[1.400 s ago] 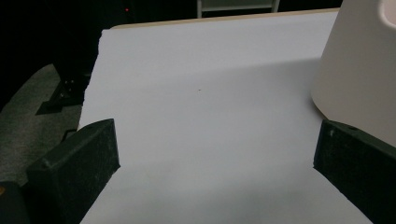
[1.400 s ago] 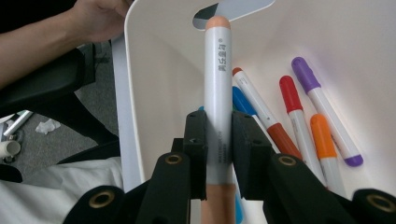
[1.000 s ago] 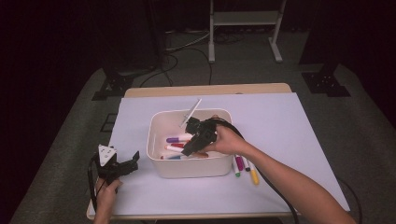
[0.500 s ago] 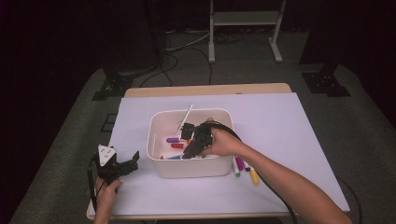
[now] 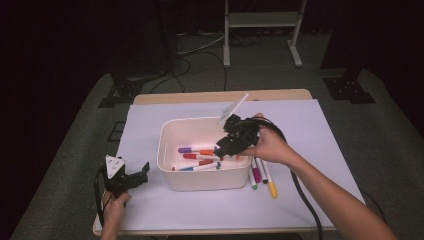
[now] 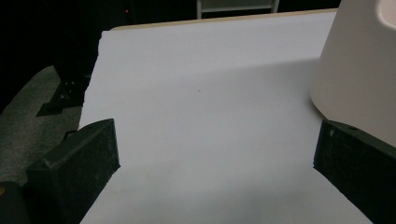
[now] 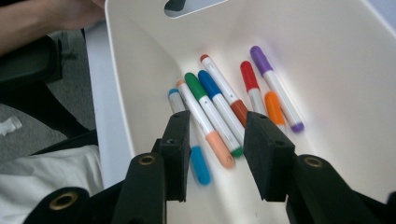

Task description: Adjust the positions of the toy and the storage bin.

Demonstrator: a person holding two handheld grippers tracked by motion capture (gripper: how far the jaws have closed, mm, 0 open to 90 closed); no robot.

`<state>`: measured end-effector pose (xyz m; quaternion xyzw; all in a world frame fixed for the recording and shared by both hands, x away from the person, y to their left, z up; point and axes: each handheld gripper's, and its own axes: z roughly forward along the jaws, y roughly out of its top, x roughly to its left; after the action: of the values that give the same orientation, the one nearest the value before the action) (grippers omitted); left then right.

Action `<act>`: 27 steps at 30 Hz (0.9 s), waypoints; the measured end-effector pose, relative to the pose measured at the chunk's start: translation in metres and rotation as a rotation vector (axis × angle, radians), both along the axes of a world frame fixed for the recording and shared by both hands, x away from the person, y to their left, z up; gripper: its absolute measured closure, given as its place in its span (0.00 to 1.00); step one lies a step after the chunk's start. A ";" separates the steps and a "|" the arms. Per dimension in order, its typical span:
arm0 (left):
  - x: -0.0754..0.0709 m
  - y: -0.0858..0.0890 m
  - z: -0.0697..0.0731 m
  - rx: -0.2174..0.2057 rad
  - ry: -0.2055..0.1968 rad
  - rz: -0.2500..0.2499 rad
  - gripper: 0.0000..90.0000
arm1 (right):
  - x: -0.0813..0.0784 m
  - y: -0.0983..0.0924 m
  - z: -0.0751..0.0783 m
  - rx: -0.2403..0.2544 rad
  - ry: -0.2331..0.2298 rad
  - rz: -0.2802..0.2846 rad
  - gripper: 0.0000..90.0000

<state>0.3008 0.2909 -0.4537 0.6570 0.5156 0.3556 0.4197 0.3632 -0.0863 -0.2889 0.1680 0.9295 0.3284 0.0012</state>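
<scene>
A white bin (image 5: 205, 181) stands mid-table with several coloured markers (image 5: 199, 159) lying in it. My right gripper (image 5: 225, 145) hangs over the bin's right half, tilted down into it. In the right gripper view its jaws (image 7: 217, 154) stand open with nothing between them, above the bin's floor (image 7: 327, 56); a green-capped marker (image 7: 212, 112) and a light blue one (image 7: 192, 144) lie just below. My left gripper (image 5: 142, 175) rests on the white sheet left of the bin, open and empty (image 6: 215, 154), with the bin's wall (image 6: 359, 70) close on its right.
Several more markers (image 5: 262, 176) lie on the white sheet (image 5: 310, 150) just right of the bin. A person's right hand (image 5: 272, 147) holds the right gripper, its black cable trailing to the front edge. A metal stand (image 5: 260, 22) is behind the table.
My right gripper has risen from low among the markers in the bin and drawn back toward the bin's right side. The left gripper has stayed put.
</scene>
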 end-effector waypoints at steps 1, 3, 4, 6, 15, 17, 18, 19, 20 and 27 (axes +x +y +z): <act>0.000 0.000 0.000 0.003 0.001 -0.001 0.00 | -0.002 -0.012 0.003 0.017 0.001 -0.015 0.66; 0.000 0.000 0.000 0.004 0.002 -0.002 0.00 | -0.006 -0.028 0.006 0.026 -0.008 -0.041 0.66; 0.000 0.000 0.000 0.007 0.001 -0.002 0.00 | -0.010 -0.048 0.007 0.041 -0.013 -0.069 0.65; 0.000 0.000 0.000 0.011 0.001 -0.002 0.00 | -0.014 -0.067 0.005 0.052 -0.008 -0.107 0.64; 0.000 0.000 0.000 0.007 0.003 0.003 0.00 | -0.029 -0.135 -0.017 0.095 -0.001 -0.238 0.63; 0.000 0.000 0.000 0.006 0.002 0.005 0.00 | -0.030 -0.145 -0.029 0.085 0.021 -0.267 0.62; 0.000 0.000 0.000 0.007 0.003 0.004 0.00 | -0.030 -0.148 -0.036 0.077 0.026 -0.278 0.62; 0.000 0.000 0.000 0.008 0.003 0.004 0.00 | -0.030 -0.151 -0.045 0.061 0.040 -0.291 0.61; 0.000 0.000 0.000 0.008 0.002 0.004 0.00 | -0.030 -0.153 -0.050 0.054 0.042 -0.297 0.61; 0.000 0.000 0.000 0.004 0.005 0.004 0.00 | -0.024 -0.151 -0.096 -0.009 0.083 -0.333 0.59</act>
<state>0.3012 0.2911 -0.4537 0.6576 0.5171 0.3559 0.4165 0.3392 -0.2373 -0.3848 0.3332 0.8896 0.3120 0.0178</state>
